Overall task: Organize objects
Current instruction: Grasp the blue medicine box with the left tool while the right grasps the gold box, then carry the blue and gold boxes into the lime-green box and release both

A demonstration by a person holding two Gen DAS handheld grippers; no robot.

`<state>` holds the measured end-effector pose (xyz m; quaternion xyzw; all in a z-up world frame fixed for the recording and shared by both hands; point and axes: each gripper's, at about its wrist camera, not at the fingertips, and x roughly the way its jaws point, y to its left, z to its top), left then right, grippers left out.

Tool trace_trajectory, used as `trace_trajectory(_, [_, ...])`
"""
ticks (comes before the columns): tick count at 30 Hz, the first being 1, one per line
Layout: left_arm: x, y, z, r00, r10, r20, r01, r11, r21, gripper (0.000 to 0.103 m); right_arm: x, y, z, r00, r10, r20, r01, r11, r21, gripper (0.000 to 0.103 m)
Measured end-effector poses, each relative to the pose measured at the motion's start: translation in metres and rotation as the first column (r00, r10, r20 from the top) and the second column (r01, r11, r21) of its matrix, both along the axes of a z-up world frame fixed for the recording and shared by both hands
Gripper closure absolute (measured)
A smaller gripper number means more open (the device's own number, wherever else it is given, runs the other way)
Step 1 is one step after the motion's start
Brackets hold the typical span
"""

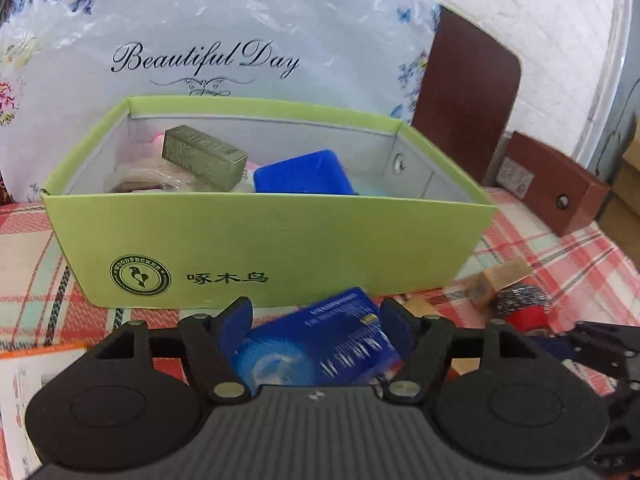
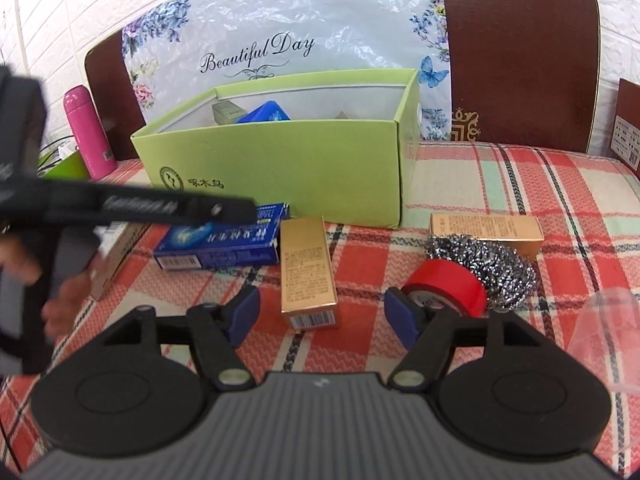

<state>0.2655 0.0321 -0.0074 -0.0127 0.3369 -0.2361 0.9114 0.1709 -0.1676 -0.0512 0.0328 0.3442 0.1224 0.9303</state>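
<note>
Left wrist view: the left gripper point(image 1: 316, 316) has its jaws spread, with a blue carton point(image 1: 320, 340) lying between them on the checked cloth point(image 1: 560, 248); the pads do not press on it.
Right wrist view: the right gripper point(image 2: 320, 312) stands open around a gold carton point(image 2: 308, 272), with a gap on each side.
Green box point(image 1: 272, 248): stands open-topped on the cloth just beyond the blue carton, in front of a flowered plastic bag point(image 1: 224, 20).
Inside the box: an olive carton point(image 1: 204, 156) leaning at the left, a blue lid point(image 1: 304, 174) beside it.
Right of the gold carton: a red tape roll point(image 2: 448, 288) touching a steel scourer point(image 2: 484, 260), a second gold carton point(image 2: 486, 226) behind.
Far left: a pink flask point(image 2: 86, 128).
Left edge: a hand point(image 2: 60, 292) holding the other gripper's handle.
</note>
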Motion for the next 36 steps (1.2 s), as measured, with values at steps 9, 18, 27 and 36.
trace_trajectory(9, [-0.032, 0.01, -0.008, 0.994, -0.097, -0.051, 0.098, 0.995, 0.023, 0.031, 0.015, 0.011, -0.004, 0.999, 0.035, -0.001, -0.035, 0.999, -0.041, 0.03])
trace_trajectory(18, [-0.033, -0.007, -0.014, 0.999, -0.046, 0.008, 0.044, 0.983, 0.177, 0.031, 0.02, 0.019, -0.006, 0.998, 0.055, 0.015, -0.052, 0.989, -0.136, 0.034])
trace_trajectory(27, [-0.042, -0.004, -0.013, 0.998, 0.064, 0.021, -0.066, 0.986, 0.151, 0.041, 0.02, 0.022, -0.008, 0.995, 0.096, 0.008, -0.094, 0.986, -0.138, 0.073])
trace_trajectory(36, [-0.072, 0.016, 0.009, 0.993, 0.12, -0.011, -0.12, 0.993, 0.005, 0.042, -0.012, 0.012, 0.016, 0.993, 0.098, 0.062, -0.095, 0.994, -0.046, 0.073])
